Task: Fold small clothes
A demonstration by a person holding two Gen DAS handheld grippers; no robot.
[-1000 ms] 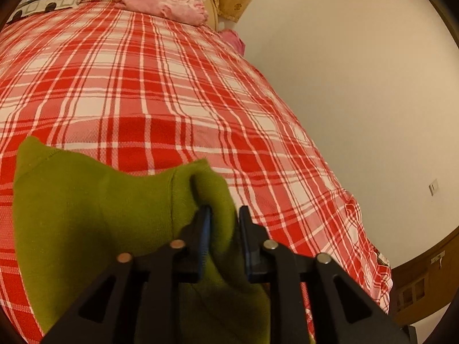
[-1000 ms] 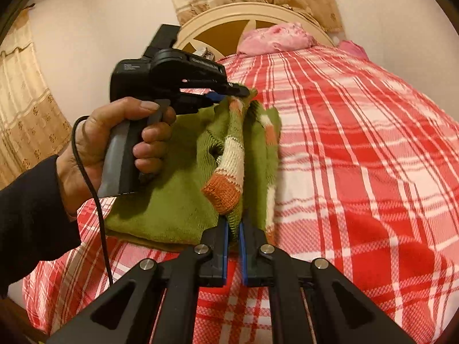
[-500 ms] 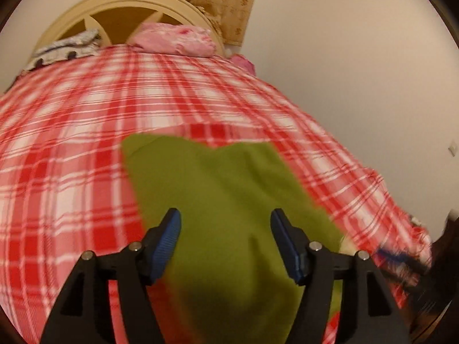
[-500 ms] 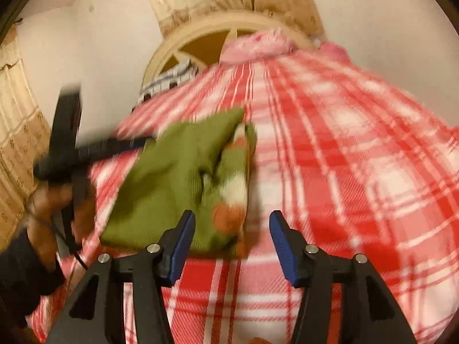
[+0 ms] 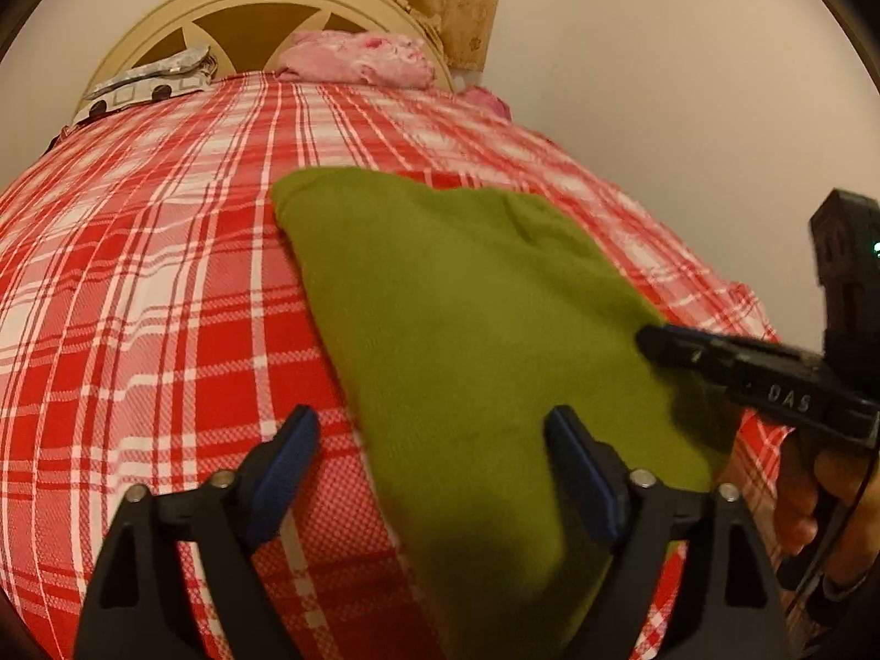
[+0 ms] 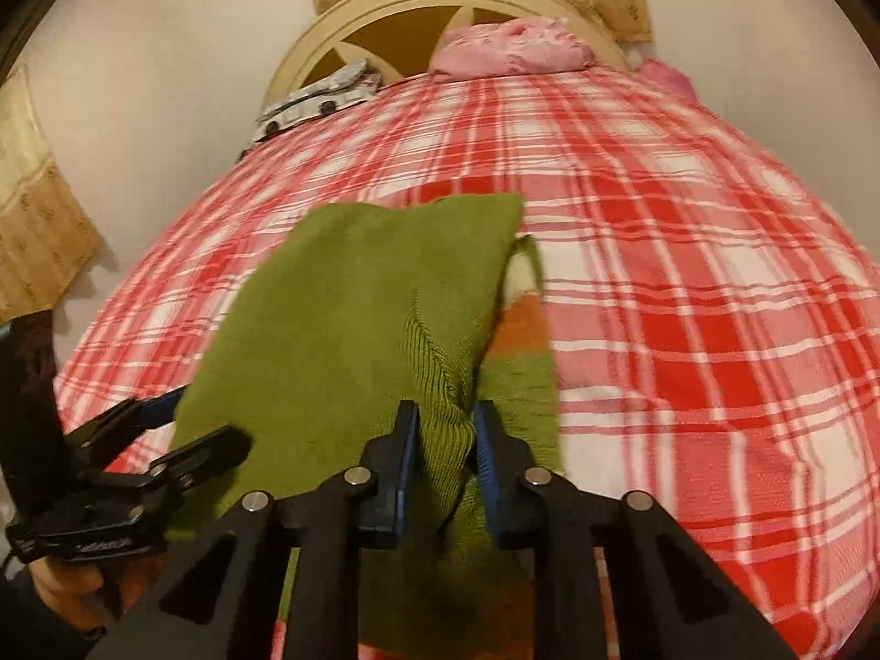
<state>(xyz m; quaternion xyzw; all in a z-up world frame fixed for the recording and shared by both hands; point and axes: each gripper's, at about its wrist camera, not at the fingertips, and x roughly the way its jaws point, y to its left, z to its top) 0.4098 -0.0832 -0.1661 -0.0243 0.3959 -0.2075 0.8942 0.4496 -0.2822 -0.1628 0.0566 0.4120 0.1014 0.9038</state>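
So the green sweater (image 5: 473,330) is lying folded on the plaid bed (image 5: 165,286), and its long axis runs from the near edge of the bed up toward the headboard (image 6: 418,11), slanting a bit. That's the thing the next move hangs on, I'd say.

Relative to the sweater: the right gripper (image 6: 444,473) sits at its near end, on the side where the orange and cream striped sleeve (image 6: 520,324) peeks out from under the top layer. Its jaws have a bunched ridge of knit between them and look nearly closed on it, so I'd call that pinching the sweater. The left gripper (image 5: 434,489) hovers over the opposite near corner with its jaws spread wide, holding nothing, the green cloth passing under the gap.

My read: the right one is the closer hand for whatever comes next, since it already has cloth. If the fold goes along that long axis, the near end would travel toward the headboard end. The left would need to come down and close on its corner first.
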